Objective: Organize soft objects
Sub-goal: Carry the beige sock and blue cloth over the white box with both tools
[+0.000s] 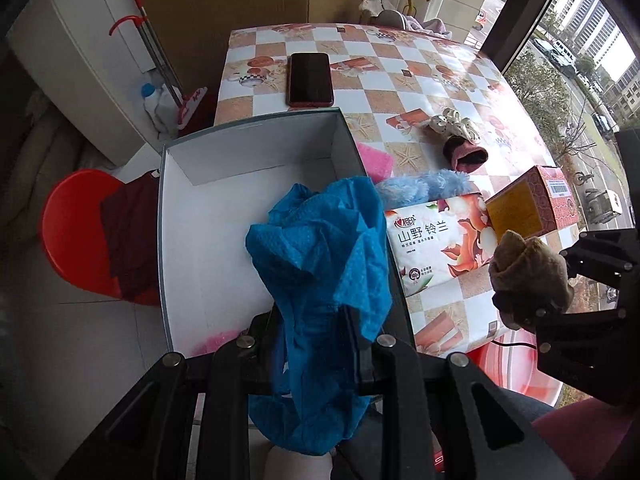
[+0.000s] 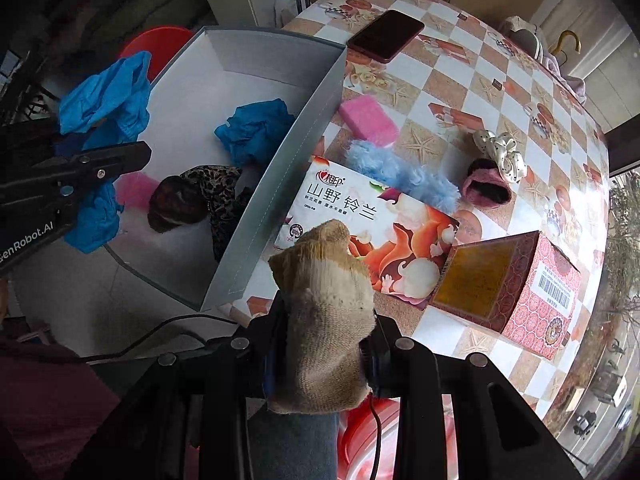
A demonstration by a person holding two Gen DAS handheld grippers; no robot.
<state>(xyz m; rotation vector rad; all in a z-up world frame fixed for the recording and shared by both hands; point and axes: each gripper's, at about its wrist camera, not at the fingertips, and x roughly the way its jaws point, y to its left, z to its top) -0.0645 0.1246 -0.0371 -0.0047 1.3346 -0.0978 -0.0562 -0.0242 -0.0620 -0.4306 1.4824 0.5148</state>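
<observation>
My grey box [image 2: 280, 184] holds a blue cloth [image 2: 256, 130], a leopard-print piece [image 2: 216, 192] and a pink sponge [image 2: 136, 190]. My left gripper [image 1: 316, 344] pinches a crumpled blue cloth [image 1: 324, 256] above it; my right gripper [image 2: 324, 344] clamps a tan knitted sock [image 2: 328, 312].

Box [image 2: 280, 168] sits at tabletop [image 2: 500, 92] left edge; phone [image 2: 386, 34] behind it. In box: cloth [image 2: 256, 128] at back, patterned garment [image 2: 208, 200] in front of it. Right of box: sponge [image 2: 368, 118], fluffy duster [image 2: 400, 176], tissue pack [image 2: 372, 236] nearer, carton [image 2: 508, 284] right of pack. Scrunchie [image 2: 500, 154] touching pouch [image 2: 486, 188], behind carton.
</observation>
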